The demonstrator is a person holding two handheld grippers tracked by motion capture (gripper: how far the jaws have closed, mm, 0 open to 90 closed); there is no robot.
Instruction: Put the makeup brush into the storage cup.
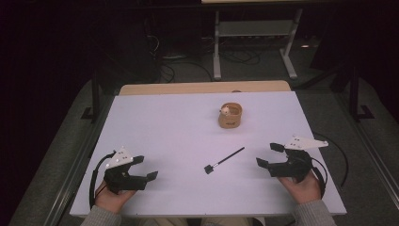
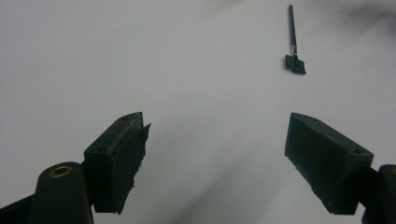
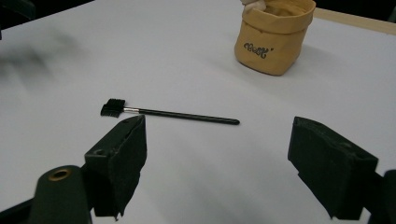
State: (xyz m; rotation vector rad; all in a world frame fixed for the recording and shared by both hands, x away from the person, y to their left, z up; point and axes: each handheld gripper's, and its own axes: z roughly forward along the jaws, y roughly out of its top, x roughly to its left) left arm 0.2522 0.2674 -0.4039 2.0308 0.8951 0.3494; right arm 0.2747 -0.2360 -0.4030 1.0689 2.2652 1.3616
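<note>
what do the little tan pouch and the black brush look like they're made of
Pouch: probably soft matte fabric or washable paper; its rolled rim and slumped, creased walls suggest it. Brush: slim glossy black handle, likely plastic or lacquered wood, a small silvery metal-looking collar, and short black bristles.

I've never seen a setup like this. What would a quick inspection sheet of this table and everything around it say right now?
Surface: white table top, flat, with a wooden strip along its far edge.
Job's things: a small black brush lying flat near the middle; a tan fabric pouch standing upright farther back, something pale poking out of its top.
Clutter: nothing seen.
Grippers: left gripper and right gripper each held in a hand near the front edge, jaws apart, holding nothing.
Cables: a black cable loops from the left gripper, another from the right; more cables on the floor behind.
Surroundings: dark room, grey floor, a white metal frame beyond the table.
</note>
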